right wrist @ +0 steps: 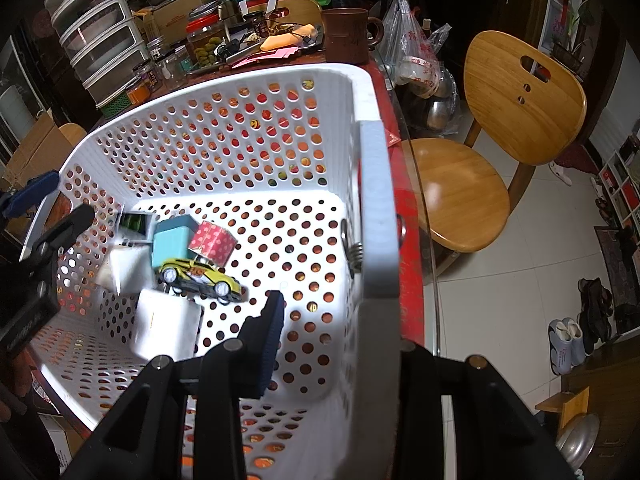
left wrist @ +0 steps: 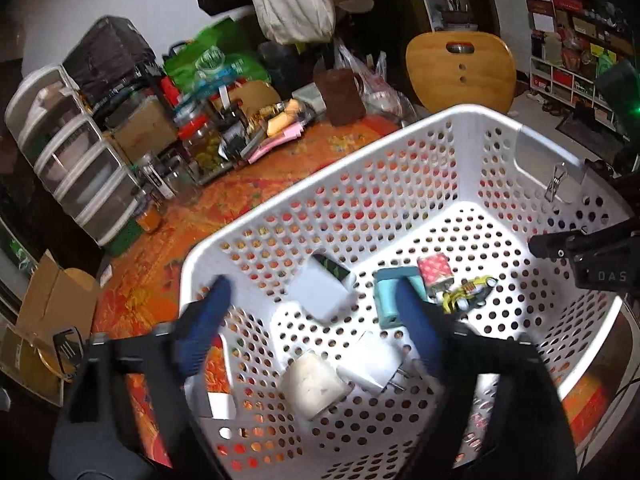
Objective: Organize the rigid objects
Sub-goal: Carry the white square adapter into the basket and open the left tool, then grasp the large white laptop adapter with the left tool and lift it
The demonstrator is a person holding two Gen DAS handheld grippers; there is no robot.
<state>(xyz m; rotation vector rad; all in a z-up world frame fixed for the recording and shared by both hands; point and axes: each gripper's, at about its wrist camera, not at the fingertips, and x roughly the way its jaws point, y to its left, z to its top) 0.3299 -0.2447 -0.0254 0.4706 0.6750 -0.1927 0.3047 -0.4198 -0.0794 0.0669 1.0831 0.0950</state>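
The right gripper (right wrist: 336, 312) is clamped on the basket (right wrist: 376, 208) wall to steady it, while the left gripper (left wrist: 312, 320) hangs spread and empty above the chargers (left wrist: 324, 288) and toy car (right wrist: 200, 278) lying inside.

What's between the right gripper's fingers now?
The basket's side wall stands there, in the right wrist view; the inner finger shows, the outer is hidden behind it.

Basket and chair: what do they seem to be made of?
The basket looks like moulded white plastic with a smooth, slightly glossy finish: its walls and floor carry even rows of round holes, and its rim is rounded. The chair looks like varnished wood, possibly bamboo: honey-coloured with visible grain lines, and a light reflection on its seat.
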